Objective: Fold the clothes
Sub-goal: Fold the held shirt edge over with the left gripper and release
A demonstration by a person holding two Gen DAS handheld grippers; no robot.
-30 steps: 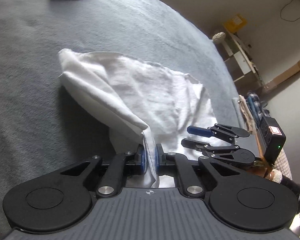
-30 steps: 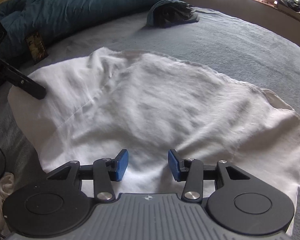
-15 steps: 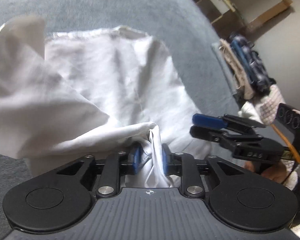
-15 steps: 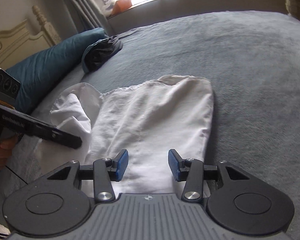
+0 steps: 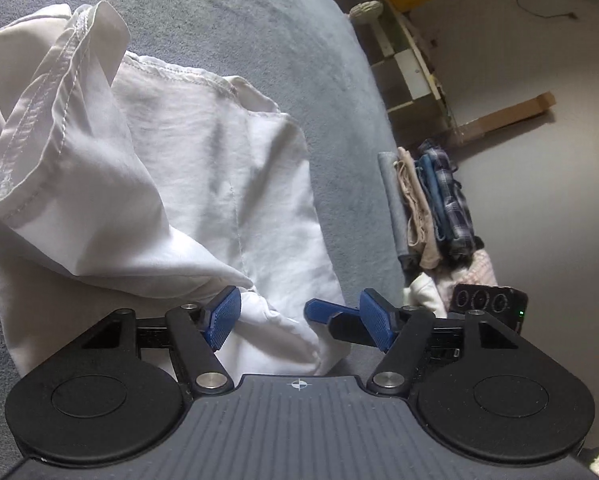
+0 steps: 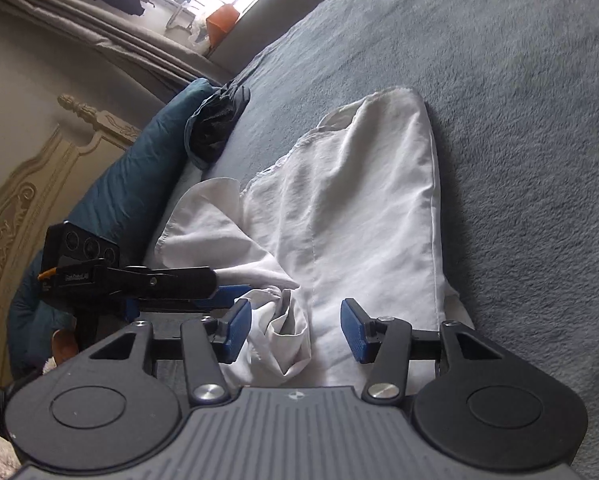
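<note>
A white garment point(image 5: 203, 184) lies partly folded on the grey bed point(image 5: 259, 28), with a hemmed flap standing up at its left. My left gripper point(image 5: 301, 320) hovers over its near corner. Its jaws are opening, and the cloth lies loose under them without being pressed. In the right wrist view the same garment point(image 6: 359, 208) stretches away from me. My right gripper point(image 6: 295, 330) is opening a little over a bunched fold, its pads clear of the cloth. The left gripper point(image 6: 223, 294) comes in from the left, close beside it.
A stack of folded clothes point(image 5: 431, 208) sits at the bed's edge on the right, with a shelf point(image 5: 411, 60) and floor beyond. A dark garment point(image 6: 215, 128) and a teal duvet point(image 6: 131, 184) lie by the headboard point(image 6: 27, 184).
My left gripper carried the pinched cloth corner across, then spread its jaws and let it go. The right gripper's view has rolled, and its jaws have widened slightly.
</note>
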